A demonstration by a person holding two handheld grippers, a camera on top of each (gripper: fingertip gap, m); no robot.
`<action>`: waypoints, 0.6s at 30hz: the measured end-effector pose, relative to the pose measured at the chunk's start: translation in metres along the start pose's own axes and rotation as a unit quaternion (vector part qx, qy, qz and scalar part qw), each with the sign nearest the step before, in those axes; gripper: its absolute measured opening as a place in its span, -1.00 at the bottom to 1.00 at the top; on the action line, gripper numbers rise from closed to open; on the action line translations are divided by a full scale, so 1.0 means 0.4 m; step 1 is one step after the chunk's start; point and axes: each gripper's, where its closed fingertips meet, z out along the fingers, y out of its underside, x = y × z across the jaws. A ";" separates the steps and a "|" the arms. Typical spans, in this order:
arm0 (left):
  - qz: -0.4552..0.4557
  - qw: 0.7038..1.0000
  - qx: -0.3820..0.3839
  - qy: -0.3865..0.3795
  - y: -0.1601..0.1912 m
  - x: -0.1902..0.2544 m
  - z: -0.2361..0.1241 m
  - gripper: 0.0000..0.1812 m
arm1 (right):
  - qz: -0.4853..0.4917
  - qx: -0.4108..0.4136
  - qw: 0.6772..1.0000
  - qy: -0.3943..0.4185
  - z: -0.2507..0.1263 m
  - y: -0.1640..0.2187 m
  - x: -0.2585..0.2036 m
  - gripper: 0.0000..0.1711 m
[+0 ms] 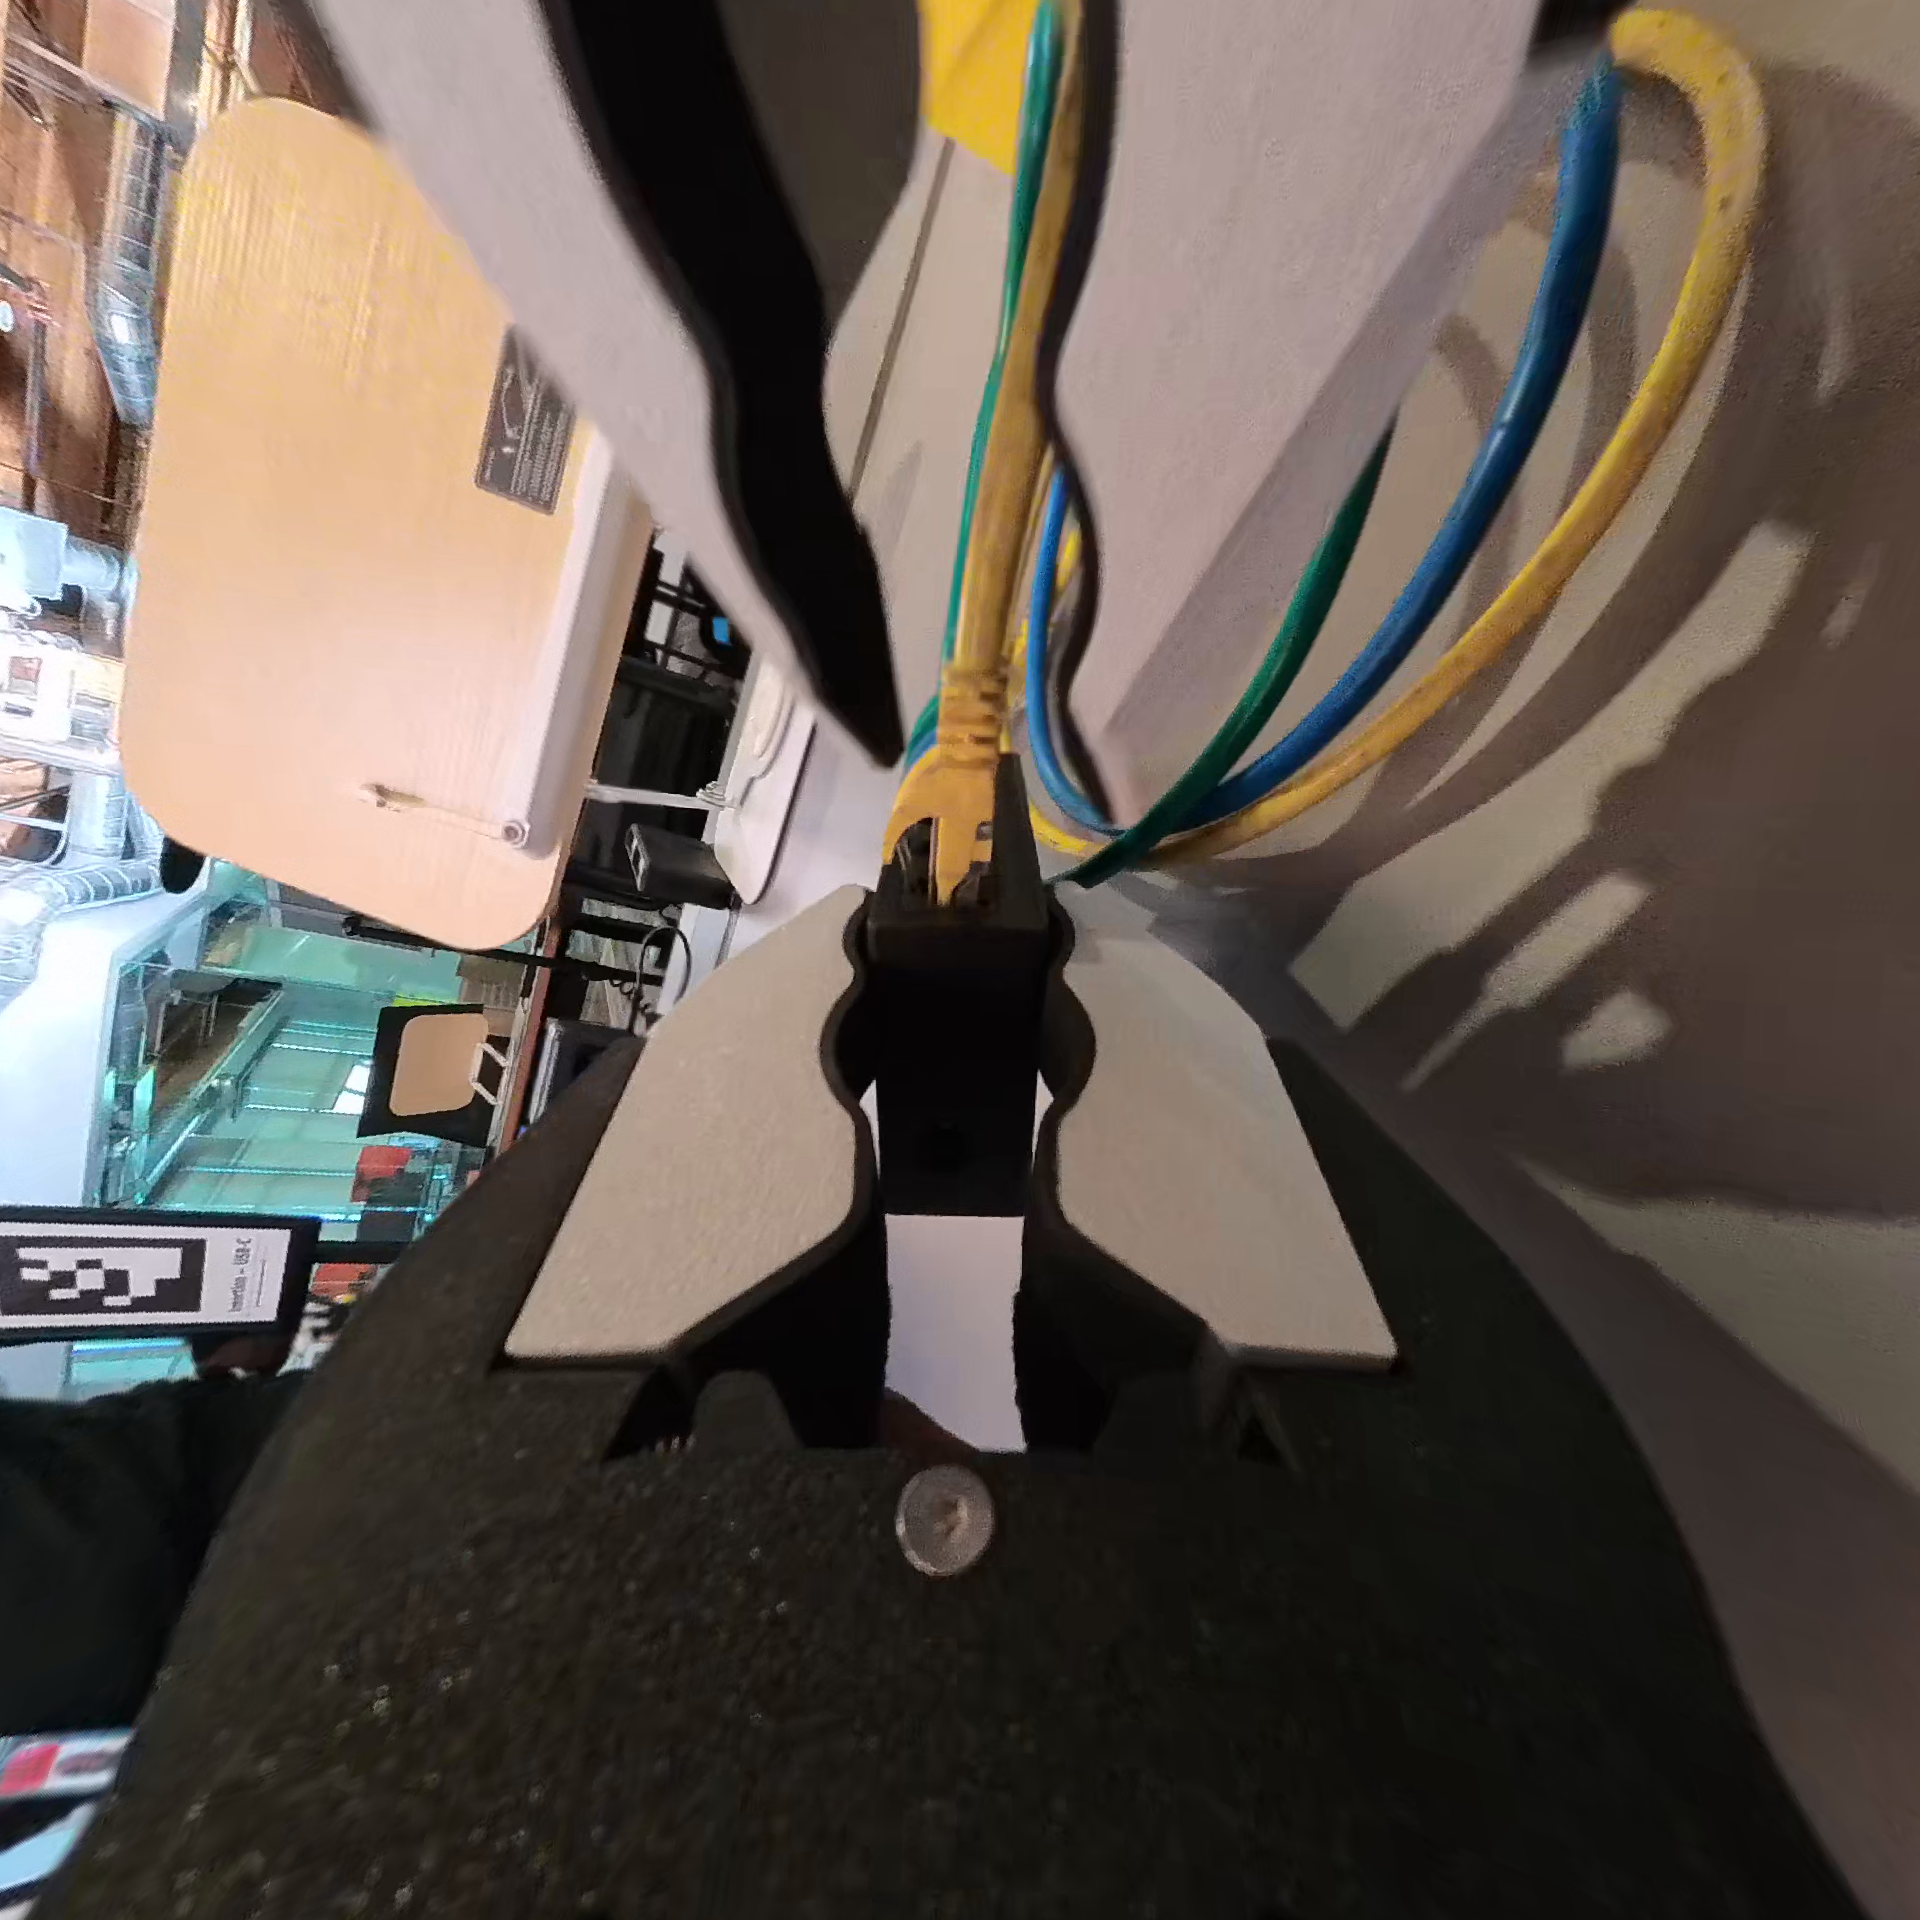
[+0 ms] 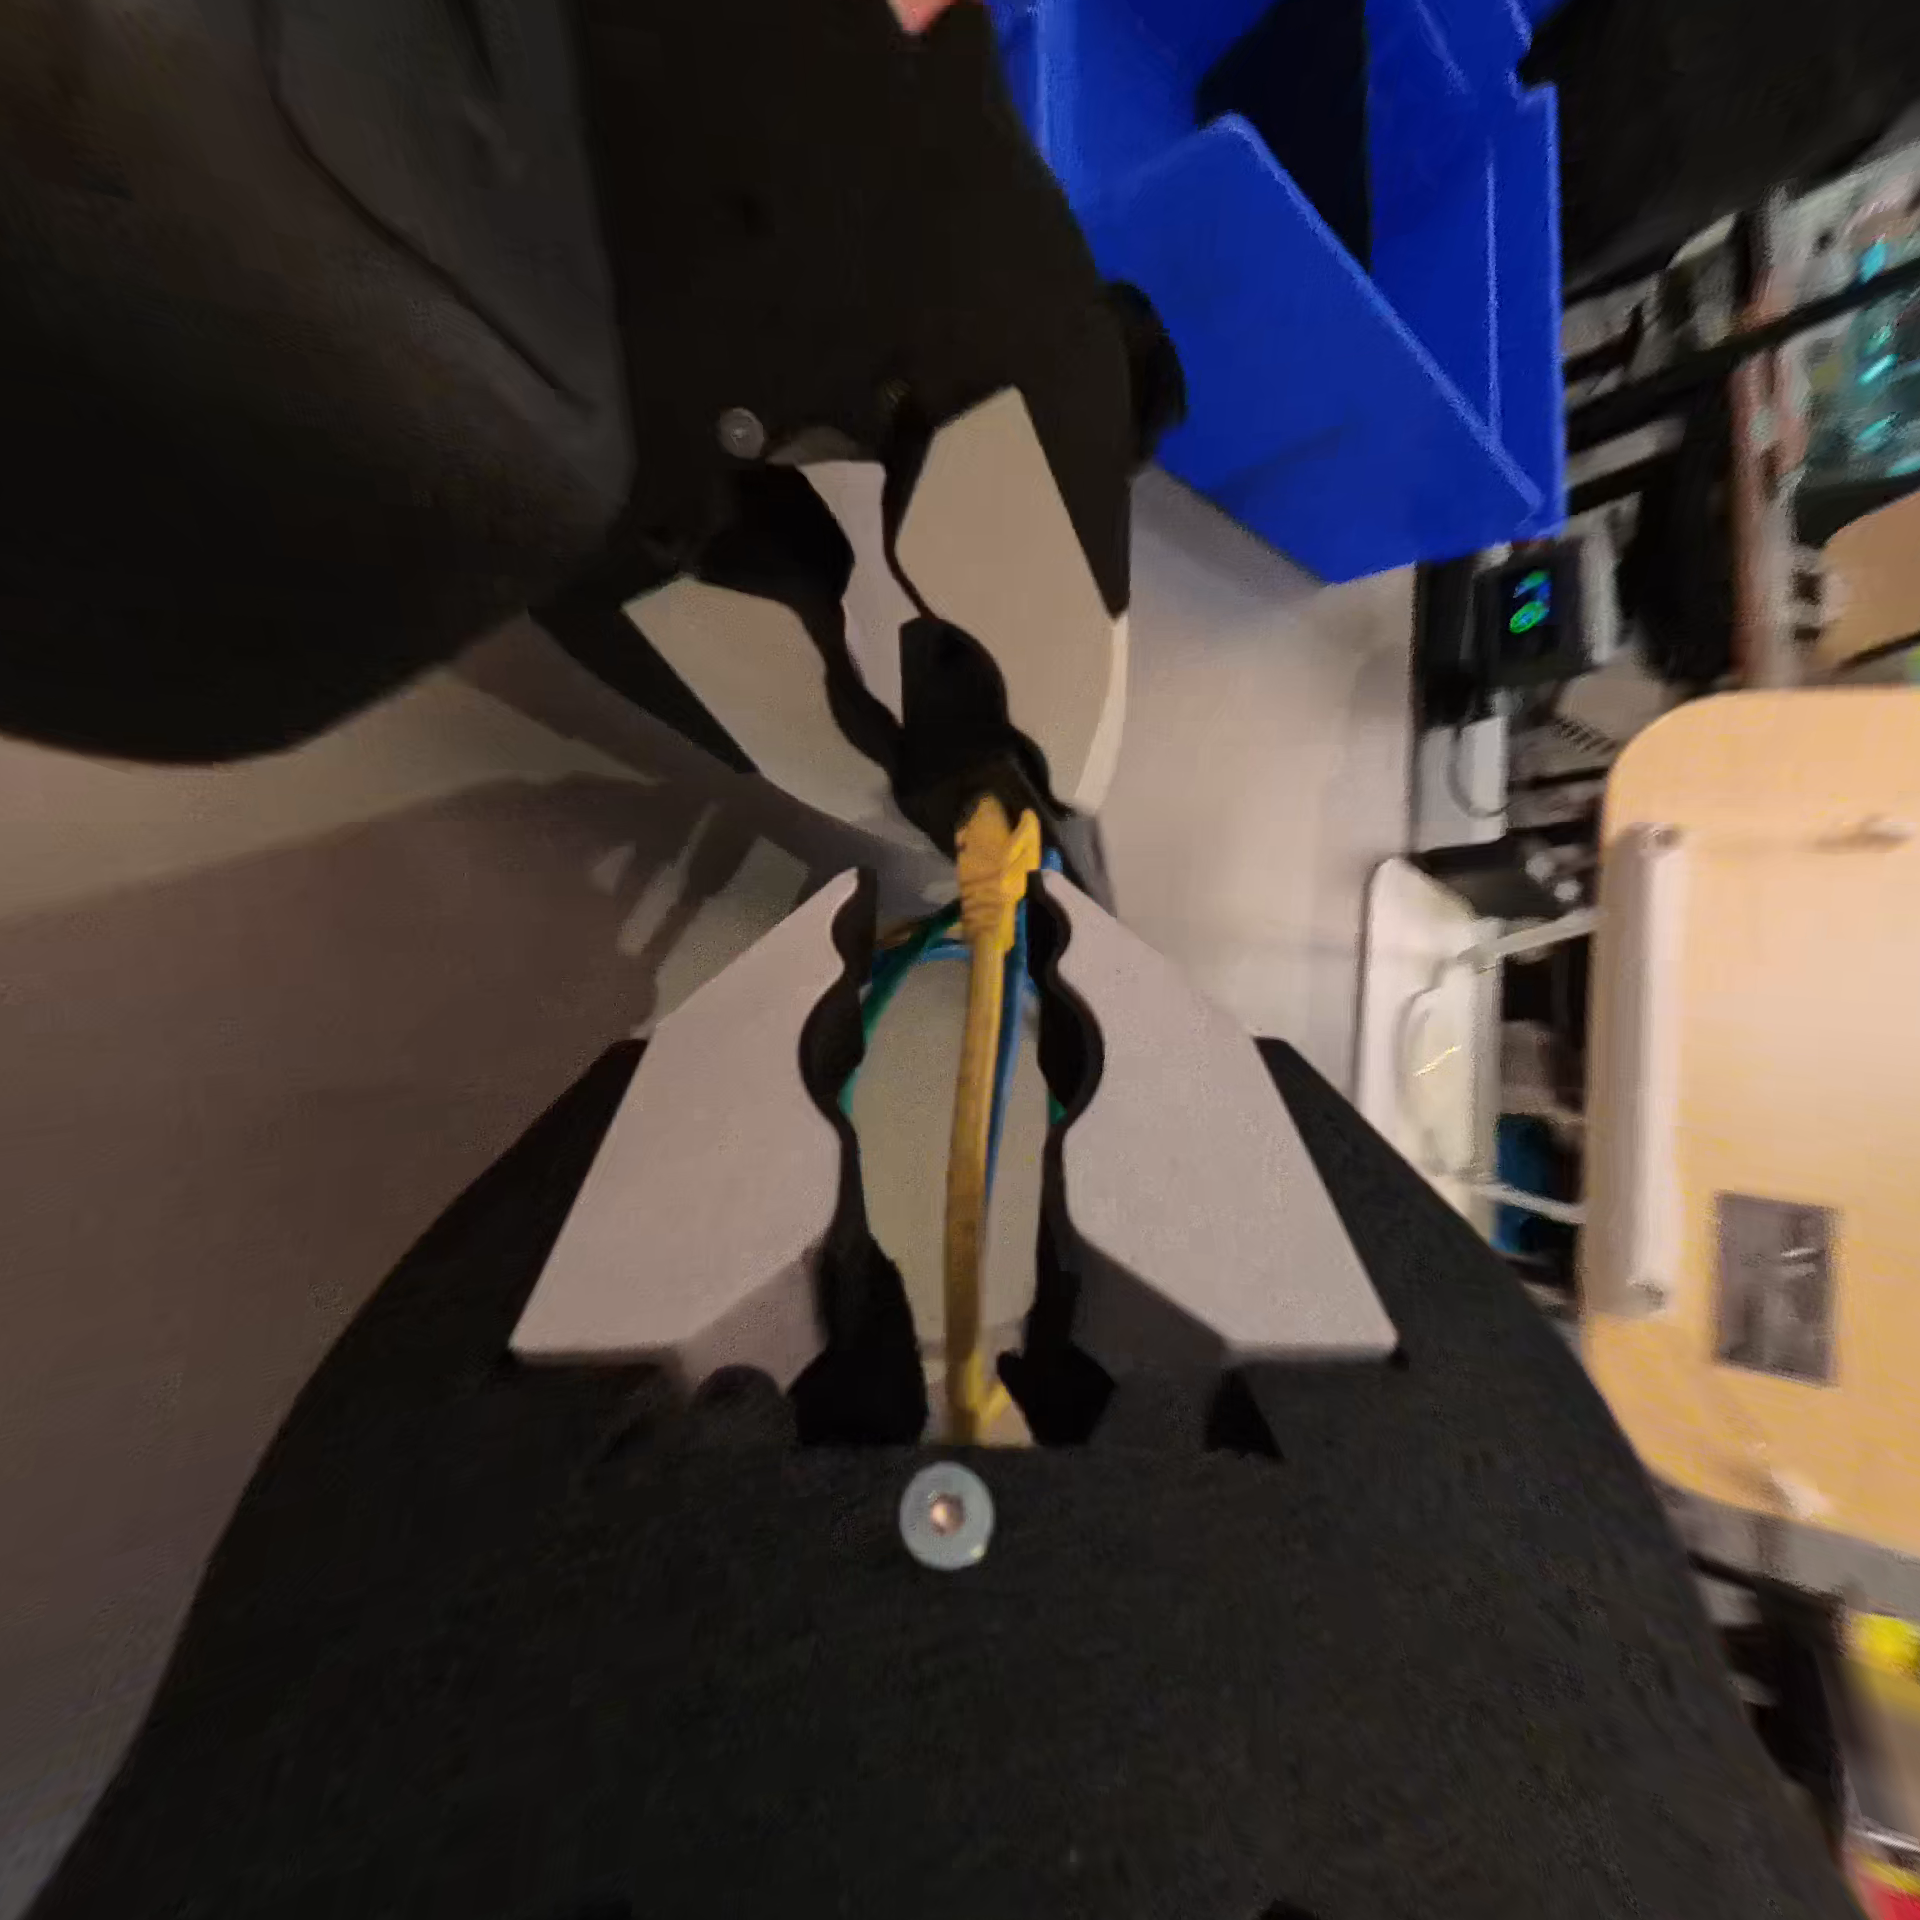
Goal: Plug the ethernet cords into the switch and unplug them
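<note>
The grey desk (image 1: 1714,1039) fills the background in both views, with loops of blue cord (image 1: 1496,468), green cord (image 1: 1288,644) and a yellow cord (image 1: 997,499) lying across it.

The left hand-held gripper (image 1: 956,935) is clamped narrow on the small black switch (image 1: 956,1039), holding it off the desk with its port end pointing forward. The yellow plug (image 1: 940,800) sits at that port, seemingly partly seated, though motion blur leaves its depth unclear.

Facing it, the right hand-held gripper (image 2: 961,894) is nearly closed around the yellow cord just behind the plug boot; whether its fingers truly pinch the cord is not certain.

The step in hand looks like seating or drawing this plug. To do it well, keep the switch steady in the left hand-held gripper, hold the cord close to the boot, and move straight along the port's axis, not sideways, so the latch tab clears cleanly.
</note>
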 end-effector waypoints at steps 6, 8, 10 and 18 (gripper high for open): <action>0.013 1.000 -0.002 0.006 -0.008 0.009 -0.001 -0.70 | -0.107 -0.008 0.994 0.009 0.023 -0.008 0.009 -0.76; 0.015 1.000 0.002 0.003 -0.014 0.006 -0.003 -0.70 | -0.119 -0.005 0.993 0.007 0.023 -0.014 0.007 -0.77; 0.015 1.000 0.004 0.003 -0.017 0.006 -0.004 -0.70 | -0.119 -0.009 0.993 0.004 0.024 -0.015 0.010 -0.79; 0.000 1.000 0.003 0.013 -0.014 0.009 -0.005 -0.70 | -0.136 -0.012 0.991 0.017 0.027 -0.012 0.010 -0.82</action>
